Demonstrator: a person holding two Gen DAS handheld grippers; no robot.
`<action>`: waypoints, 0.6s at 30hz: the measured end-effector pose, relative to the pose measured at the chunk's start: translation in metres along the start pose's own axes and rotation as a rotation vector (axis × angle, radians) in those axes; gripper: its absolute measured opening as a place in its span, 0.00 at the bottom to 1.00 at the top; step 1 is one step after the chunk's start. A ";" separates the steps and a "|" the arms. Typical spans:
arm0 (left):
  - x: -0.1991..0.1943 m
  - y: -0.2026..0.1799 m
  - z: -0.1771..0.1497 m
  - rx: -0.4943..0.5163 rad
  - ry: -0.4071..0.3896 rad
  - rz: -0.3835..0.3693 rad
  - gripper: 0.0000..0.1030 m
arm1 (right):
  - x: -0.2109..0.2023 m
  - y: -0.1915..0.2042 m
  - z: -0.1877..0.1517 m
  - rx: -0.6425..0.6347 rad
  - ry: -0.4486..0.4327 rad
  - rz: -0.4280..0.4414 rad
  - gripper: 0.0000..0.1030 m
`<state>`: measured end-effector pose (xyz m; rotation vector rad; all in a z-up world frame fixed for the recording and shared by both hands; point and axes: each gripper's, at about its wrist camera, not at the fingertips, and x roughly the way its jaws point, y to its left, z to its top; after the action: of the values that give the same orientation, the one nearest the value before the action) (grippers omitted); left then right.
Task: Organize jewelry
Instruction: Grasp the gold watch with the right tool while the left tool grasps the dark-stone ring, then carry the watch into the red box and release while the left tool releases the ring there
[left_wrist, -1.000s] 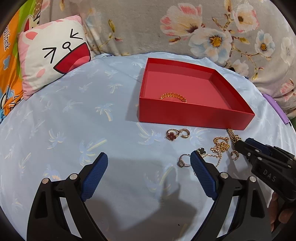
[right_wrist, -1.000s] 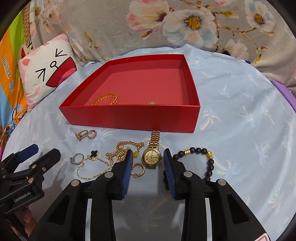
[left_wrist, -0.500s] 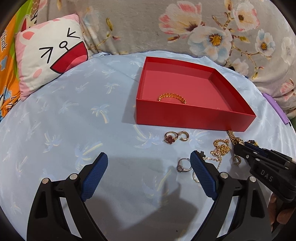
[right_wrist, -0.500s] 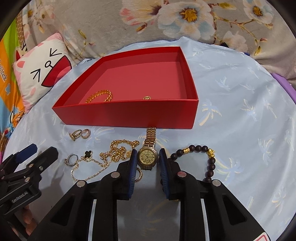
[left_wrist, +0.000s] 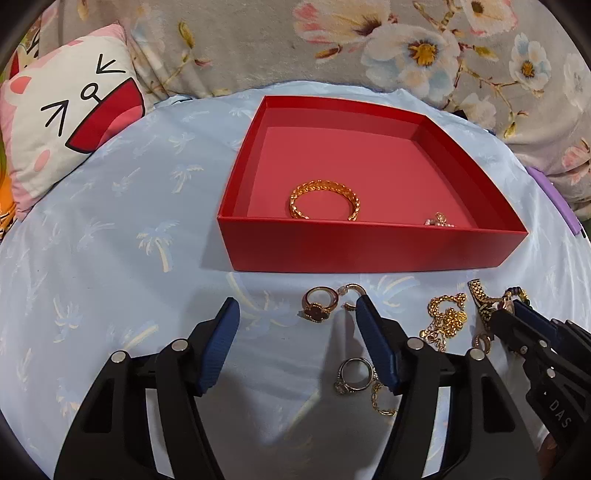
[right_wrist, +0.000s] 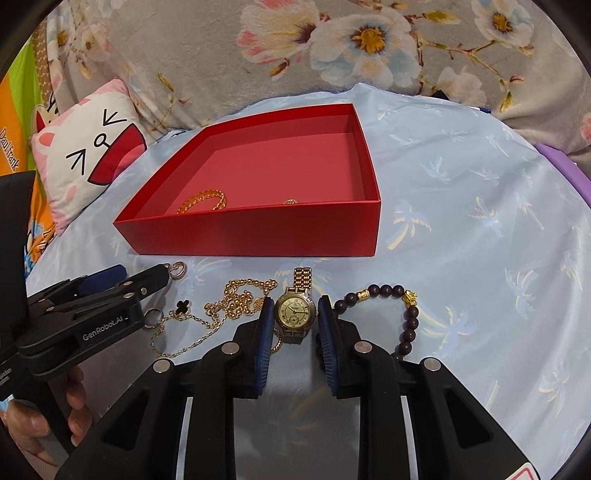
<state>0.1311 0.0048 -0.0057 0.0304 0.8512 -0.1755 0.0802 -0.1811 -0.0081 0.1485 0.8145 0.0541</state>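
A red box (left_wrist: 369, 254) (right_wrist: 258, 236) on the blue cloth holds a gold bracelet (left_wrist: 324, 199) (right_wrist: 202, 199) and a small gold piece (left_wrist: 439, 220). My right gripper (right_wrist: 295, 314) is partly closed, its pads on either side of a gold watch (right_wrist: 296, 311) lying on the cloth; contact is unclear. My left gripper (left_wrist: 297, 319) is open and empty, above a ring with a dark red clover (left_wrist: 319, 303). A silver ring (left_wrist: 354, 374), gold chain (right_wrist: 240, 301) and dark bead bracelet (right_wrist: 404, 314) lie nearby.
A cat-face pillow (left_wrist: 70, 122) sits at the back left. Floral grey fabric (left_wrist: 369, 44) rises behind the box. A purple object (left_wrist: 554, 199) lies at the right edge of the cloth. A small hoop earring (right_wrist: 179, 269) lies before the box.
My left gripper has moved forward and right toward the rings. My right gripper has moved in over the watch and its jaws have narrowed around it.
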 end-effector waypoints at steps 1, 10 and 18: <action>0.000 0.000 0.000 -0.001 0.002 -0.004 0.57 | 0.000 0.000 0.000 -0.001 0.000 0.001 0.22; 0.001 0.001 -0.001 0.000 0.010 -0.026 0.43 | -0.001 0.001 -0.001 -0.001 -0.003 0.003 0.22; 0.000 0.001 -0.003 0.002 0.007 -0.042 0.25 | -0.001 0.001 -0.001 -0.002 -0.004 0.003 0.22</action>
<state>0.1295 0.0063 -0.0075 0.0154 0.8590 -0.2160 0.0786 -0.1801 -0.0076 0.1480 0.8098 0.0575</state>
